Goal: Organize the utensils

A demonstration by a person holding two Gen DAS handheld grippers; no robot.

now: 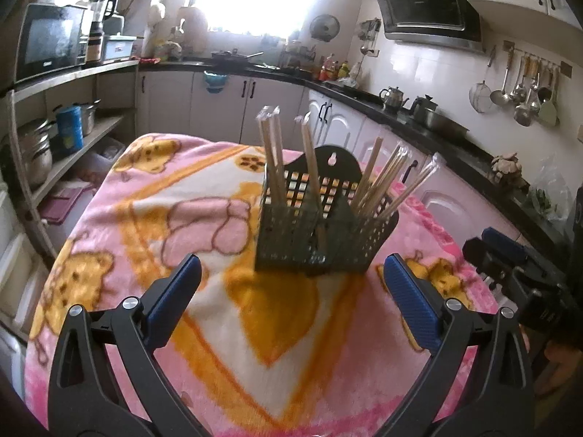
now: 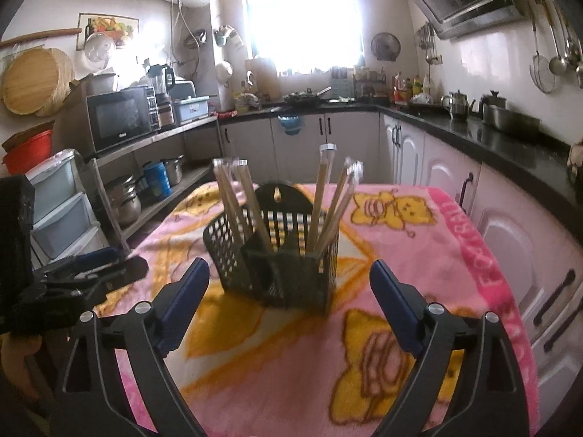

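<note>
A dark mesh utensil basket (image 1: 320,233) stands on the pink blanket-covered table (image 1: 164,218); it also shows in the right wrist view (image 2: 277,262). Several wrapped wooden chopsticks (image 1: 277,153) stand in its compartments, some on the left and some leaning right (image 2: 328,204). My left gripper (image 1: 291,291) is open and empty, just short of the basket. My right gripper (image 2: 289,298) is open and empty, also just in front of the basket. Each gripper shows at the edge of the other's view: the right one (image 1: 499,255), the left one (image 2: 98,269).
Kitchen cabinets and a black counter (image 2: 473,134) run along the right and back. A shelf with a microwave (image 2: 120,116) and pots stands left. Ladles hang on the right wall (image 1: 521,91). The table edge falls off on the left and right.
</note>
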